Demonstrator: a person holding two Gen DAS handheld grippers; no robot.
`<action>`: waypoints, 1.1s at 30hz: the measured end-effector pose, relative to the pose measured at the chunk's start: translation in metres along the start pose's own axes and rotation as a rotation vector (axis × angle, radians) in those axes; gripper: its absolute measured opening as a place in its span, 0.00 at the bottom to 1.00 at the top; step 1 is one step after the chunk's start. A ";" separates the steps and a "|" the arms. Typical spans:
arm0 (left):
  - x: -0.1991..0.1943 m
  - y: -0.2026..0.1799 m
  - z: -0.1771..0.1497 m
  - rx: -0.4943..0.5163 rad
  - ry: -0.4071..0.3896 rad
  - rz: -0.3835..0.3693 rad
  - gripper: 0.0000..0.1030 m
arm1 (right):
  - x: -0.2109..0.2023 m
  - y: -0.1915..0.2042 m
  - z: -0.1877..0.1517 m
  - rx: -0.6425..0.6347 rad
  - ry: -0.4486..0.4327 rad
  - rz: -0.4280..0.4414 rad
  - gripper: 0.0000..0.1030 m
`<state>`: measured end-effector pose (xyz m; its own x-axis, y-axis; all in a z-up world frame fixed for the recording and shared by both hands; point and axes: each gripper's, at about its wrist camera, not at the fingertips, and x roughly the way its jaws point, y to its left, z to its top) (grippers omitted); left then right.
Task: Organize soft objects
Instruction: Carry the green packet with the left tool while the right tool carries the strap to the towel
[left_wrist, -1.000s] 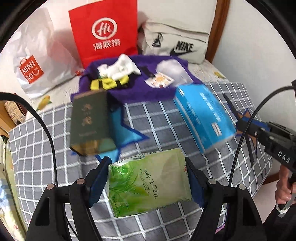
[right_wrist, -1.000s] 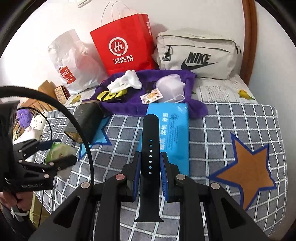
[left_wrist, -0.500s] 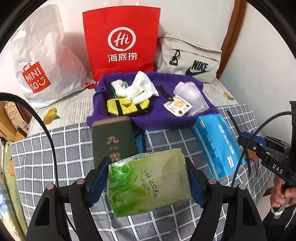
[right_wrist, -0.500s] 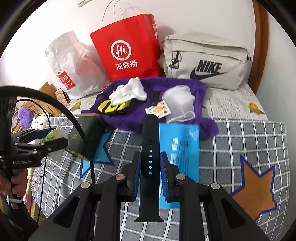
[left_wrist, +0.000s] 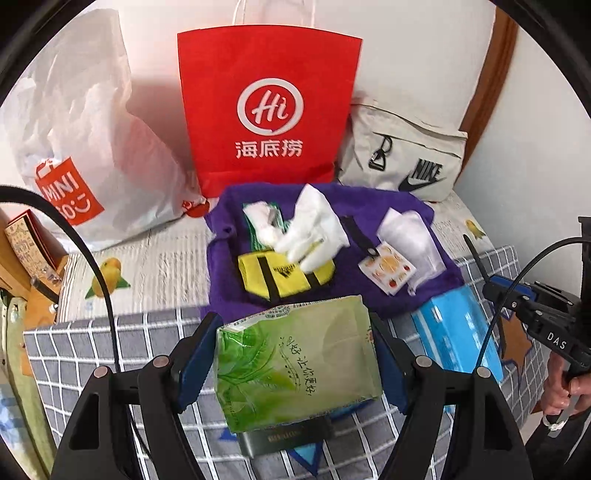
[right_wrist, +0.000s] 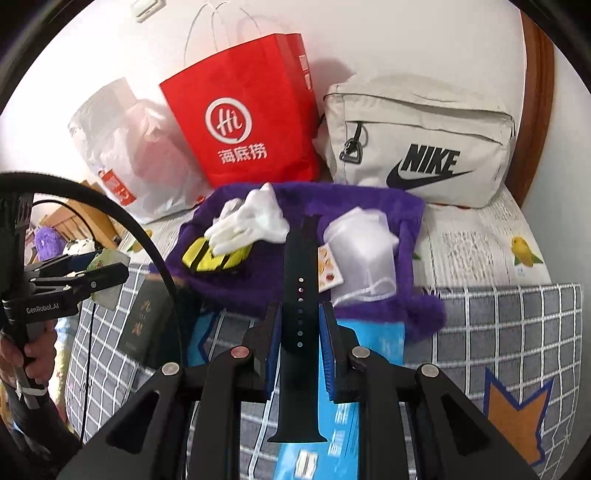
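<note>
My left gripper (left_wrist: 293, 360) is shut on a green tissue pack (left_wrist: 295, 365), held above the checked bed cover. The right gripper (right_wrist: 300, 325) is shut on a black watch strap (right_wrist: 300, 314) that stands upright between its pads. Ahead of both lies a purple fluffy cloth (left_wrist: 225, 266) (right_wrist: 369, 203). On it rest white gloves (left_wrist: 310, 229) (right_wrist: 247, 225), a yellow and black pouch (left_wrist: 280, 275) (right_wrist: 214, 256), a clear plastic bag (left_wrist: 410, 236) (right_wrist: 364, 251) and a fruit sticker card (left_wrist: 388, 267). The right gripper also shows at the right edge of the left wrist view (left_wrist: 509, 295).
A blue tissue pack (left_wrist: 458, 328) (right_wrist: 332, 435) and a dark green book (left_wrist: 288, 439) (right_wrist: 144, 325) lie on the checked cover (right_wrist: 498, 325). Against the wall stand a red paper bag (left_wrist: 266, 110), a white Miniso bag (left_wrist: 81, 147) and a beige Nike bag (right_wrist: 424, 140).
Both grippers have moved forward toward the purple cloth and the bags, which now look larger. The green book has slid under the held tissue pack. Both grips are unchanged.
</note>
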<state>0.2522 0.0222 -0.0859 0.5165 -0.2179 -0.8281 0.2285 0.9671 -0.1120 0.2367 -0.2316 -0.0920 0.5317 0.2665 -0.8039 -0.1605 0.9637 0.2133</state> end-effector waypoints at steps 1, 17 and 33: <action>0.003 0.002 0.003 0.000 0.002 -0.002 0.73 | 0.002 -0.001 0.004 0.004 0.001 -0.001 0.20; 0.042 0.015 0.055 0.021 -0.036 -0.030 0.73 | 0.074 -0.011 0.069 0.014 0.062 -0.026 0.20; 0.074 0.025 0.060 -0.003 0.015 -0.057 0.73 | 0.142 -0.022 0.076 -0.010 0.124 -0.102 0.20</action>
<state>0.3450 0.0224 -0.1169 0.4899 -0.2708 -0.8287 0.2544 0.9536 -0.1612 0.3788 -0.2136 -0.1685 0.4388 0.1622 -0.8838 -0.1193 0.9854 0.1216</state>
